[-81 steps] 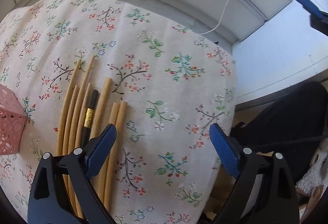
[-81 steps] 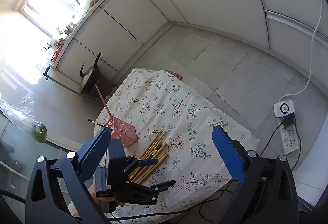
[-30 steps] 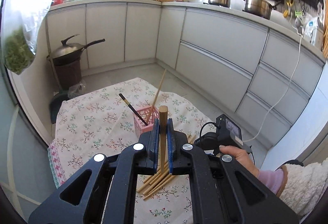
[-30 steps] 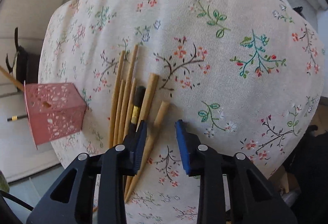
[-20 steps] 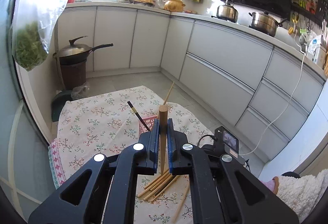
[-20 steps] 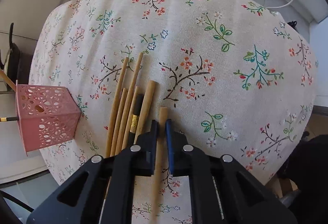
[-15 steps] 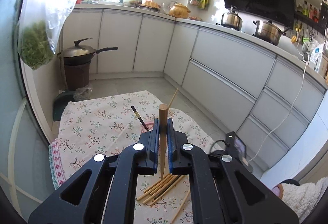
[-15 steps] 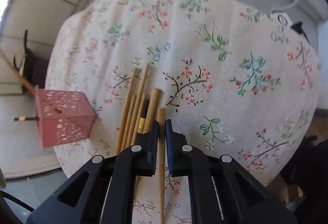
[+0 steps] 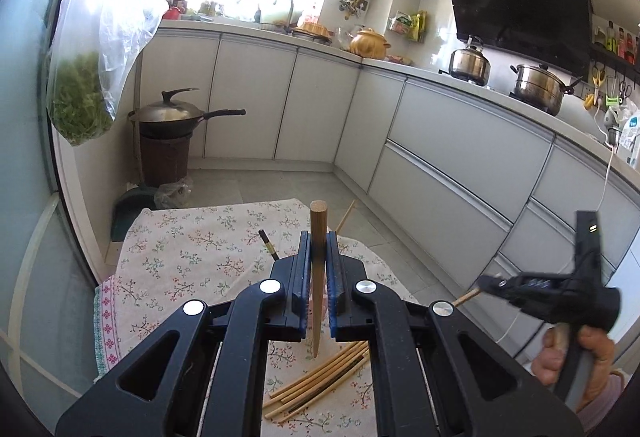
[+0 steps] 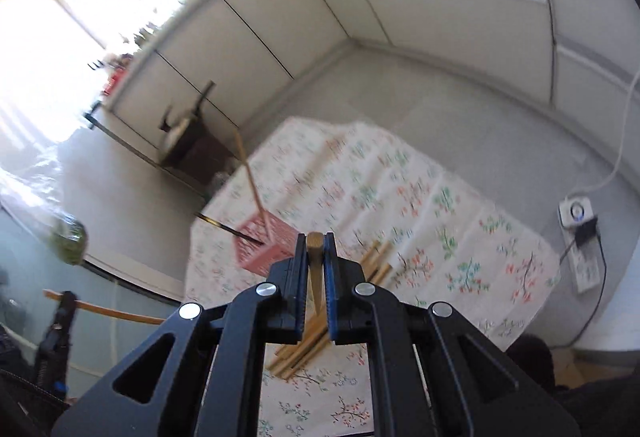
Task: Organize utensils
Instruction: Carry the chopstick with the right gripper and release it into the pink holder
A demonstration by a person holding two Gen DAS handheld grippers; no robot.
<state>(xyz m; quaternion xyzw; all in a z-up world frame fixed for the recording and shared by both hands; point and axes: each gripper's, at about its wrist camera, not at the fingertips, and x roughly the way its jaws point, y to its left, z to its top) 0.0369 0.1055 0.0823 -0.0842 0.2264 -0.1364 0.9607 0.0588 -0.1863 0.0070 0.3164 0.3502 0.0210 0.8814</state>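
Between the blue pads of the left gripper [image 9: 319,269] a wooden chopstick [image 9: 318,257] stands clamped upright, thick end up. The right gripper [image 10: 315,269] is likewise clamped on a second wooden chopstick [image 10: 315,261]. Below on the floral tablecloth [image 9: 192,261] lie the loose chopsticks [image 9: 320,381] in a bundle. Farther off, blurred, stands what seems to be the pink perforated holder [image 10: 262,251], a light stick [image 10: 250,177] and a dark chopstick [image 10: 224,227] leaning out of it.

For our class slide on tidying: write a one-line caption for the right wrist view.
Right gripper shut on a wooden chopstick, above the pink holder on the floral tablecloth.
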